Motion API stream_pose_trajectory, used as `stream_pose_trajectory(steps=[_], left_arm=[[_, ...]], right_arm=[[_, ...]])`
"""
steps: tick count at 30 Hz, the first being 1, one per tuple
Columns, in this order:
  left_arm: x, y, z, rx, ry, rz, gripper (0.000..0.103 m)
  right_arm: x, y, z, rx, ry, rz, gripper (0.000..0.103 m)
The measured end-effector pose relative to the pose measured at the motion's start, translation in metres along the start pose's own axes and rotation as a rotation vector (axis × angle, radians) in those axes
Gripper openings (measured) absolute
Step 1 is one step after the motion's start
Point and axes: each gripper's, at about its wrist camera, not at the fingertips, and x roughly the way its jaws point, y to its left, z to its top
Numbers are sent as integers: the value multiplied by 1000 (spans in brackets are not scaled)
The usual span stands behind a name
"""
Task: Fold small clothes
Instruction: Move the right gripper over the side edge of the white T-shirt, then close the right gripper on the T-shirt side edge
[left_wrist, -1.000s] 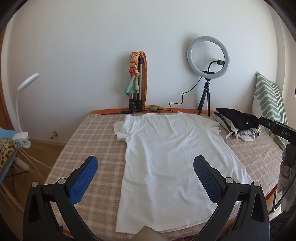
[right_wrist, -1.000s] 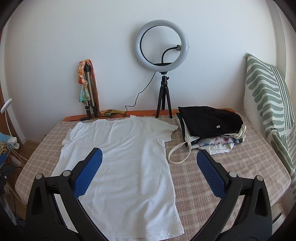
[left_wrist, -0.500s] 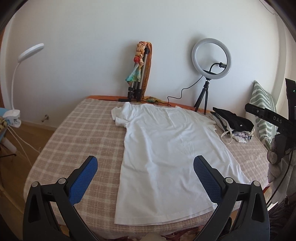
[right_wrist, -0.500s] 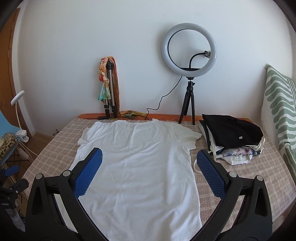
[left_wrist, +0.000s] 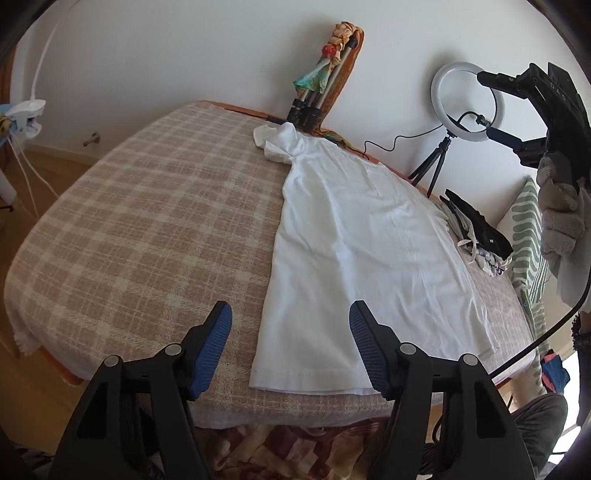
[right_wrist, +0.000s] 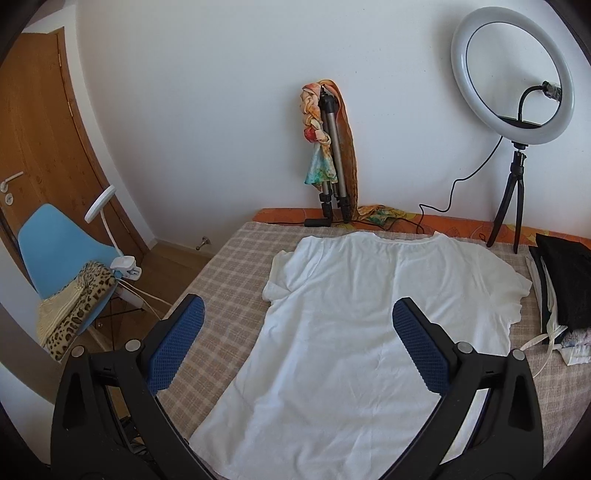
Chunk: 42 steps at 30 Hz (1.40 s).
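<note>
Both claws have swung leftward, lining up on the shirt's left edge for a first fold. The left claw (left_wrist: 290, 323) is hanging spread apart over the hem corner at 6 o'clock; the right claw (right_wrist: 297, 334) is gaping empty above the chest. The thin, lightly creased white T-shirt (left_wrist: 354, 236) is lying flat on the checked woven bed (left_wrist: 147, 221).

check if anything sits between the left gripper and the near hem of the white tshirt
Nothing visible does. The left gripper is open, and between it and the hem of the white t-shirt there is only bare checked blanket. The pile of clothes lies off beyond the shirt's far side.
</note>
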Motion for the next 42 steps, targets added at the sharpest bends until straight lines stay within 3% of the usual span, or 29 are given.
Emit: stream_pose_trajectory(steps=[5, 10, 14, 17, 24, 35, 40, 42], left_arm=[[12, 7, -8, -15, 44, 9, 52], [21, 11, -13, -9, 68, 0, 50], [24, 11, -12, 0, 61, -7, 43], [27, 15, -10, -15, 58, -36, 37], [35, 27, -6, -81, 81, -139, 12], [37, 37, -2, -125, 89, -197, 6], [39, 39, -2, -127, 88, -200, 4], [39, 39, -1, -129, 89, -204, 4]], right_arm=[[55, 21, 27, -42, 61, -32, 103], [121, 42, 41, -50, 127, -37, 96], [178, 61, 47, -67, 205, -35, 88], [216, 76, 48, -86, 258, -37, 87], [311, 87, 38, -64, 404, -57, 69], [399, 80, 22, -77, 490, -143, 65], [419, 76, 14, -126, 532, -215, 47], [418, 77, 14, -167, 517, -238, 32]])
